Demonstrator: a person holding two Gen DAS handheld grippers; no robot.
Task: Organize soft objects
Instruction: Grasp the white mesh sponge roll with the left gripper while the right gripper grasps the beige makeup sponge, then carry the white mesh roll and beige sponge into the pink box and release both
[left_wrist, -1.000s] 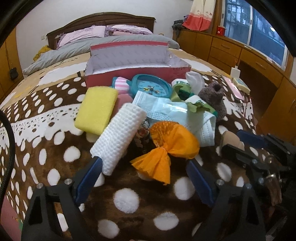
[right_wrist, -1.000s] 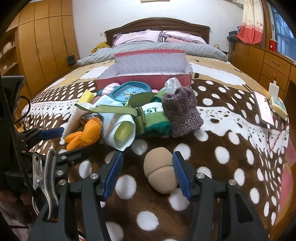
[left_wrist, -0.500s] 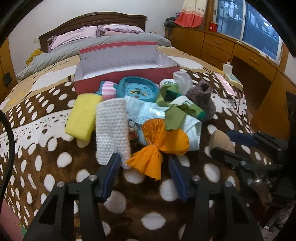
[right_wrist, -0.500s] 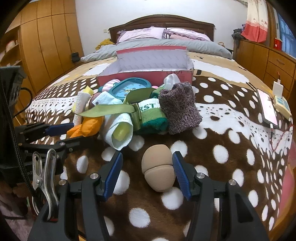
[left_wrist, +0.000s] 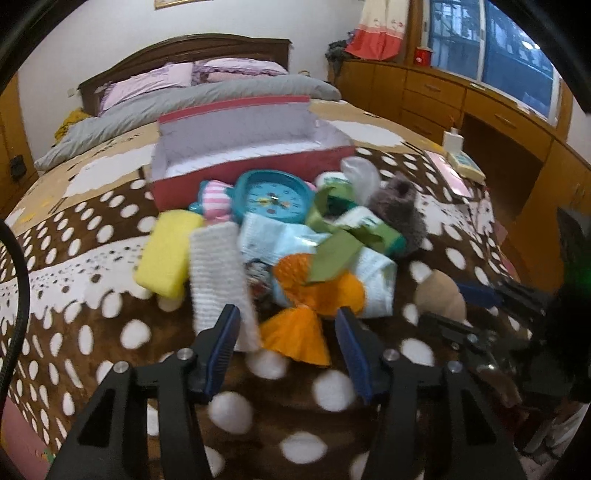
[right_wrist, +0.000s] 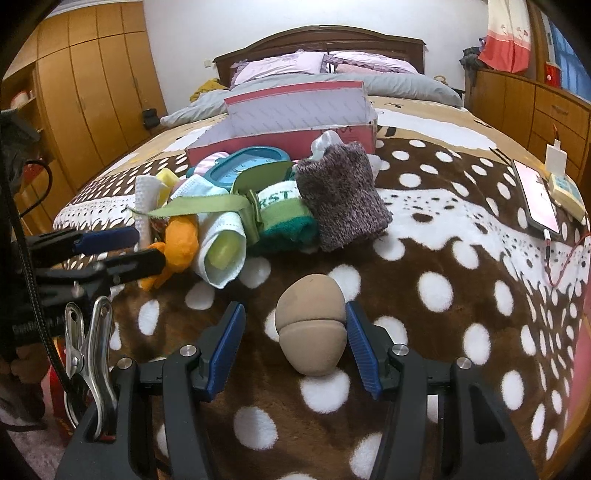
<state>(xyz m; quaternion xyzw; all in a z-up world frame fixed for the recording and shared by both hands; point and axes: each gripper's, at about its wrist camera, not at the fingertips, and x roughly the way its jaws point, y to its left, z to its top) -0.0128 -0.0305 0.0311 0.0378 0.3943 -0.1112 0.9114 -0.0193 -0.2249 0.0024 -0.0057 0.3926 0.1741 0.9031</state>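
A heap of soft things lies on the spotted blanket in front of an open red box (left_wrist: 251, 177). It holds a yellow sponge (left_wrist: 166, 254), a white knitted roll (left_wrist: 216, 266), an orange crepe bundle (left_wrist: 317, 291), a face mask (left_wrist: 280, 236), a green towel (right_wrist: 284, 221) and a grey knit sock (right_wrist: 340, 195). My left gripper (left_wrist: 288, 328) is closing, about half wide. The bundle's tail and the roll's end lie between its jaws, and blanket shows beside the right pad. My right gripper (right_wrist: 294, 317) is open around a beige makeup sponge (right_wrist: 312, 325), which touches only its right pad.
A teal alarm clock (left_wrist: 271, 199) and a striped pink toy (left_wrist: 216, 197) lie against the box. A phone (right_wrist: 537, 199) on a cable and a small box rest on the blanket at the right. Wooden cabinets line the right side, and wardrobes stand at the left.
The left jaws have narrowed from wide to about half. The white roll swung from slanted to upright against the left finger. The right gripper has stayed around the beige sponge.
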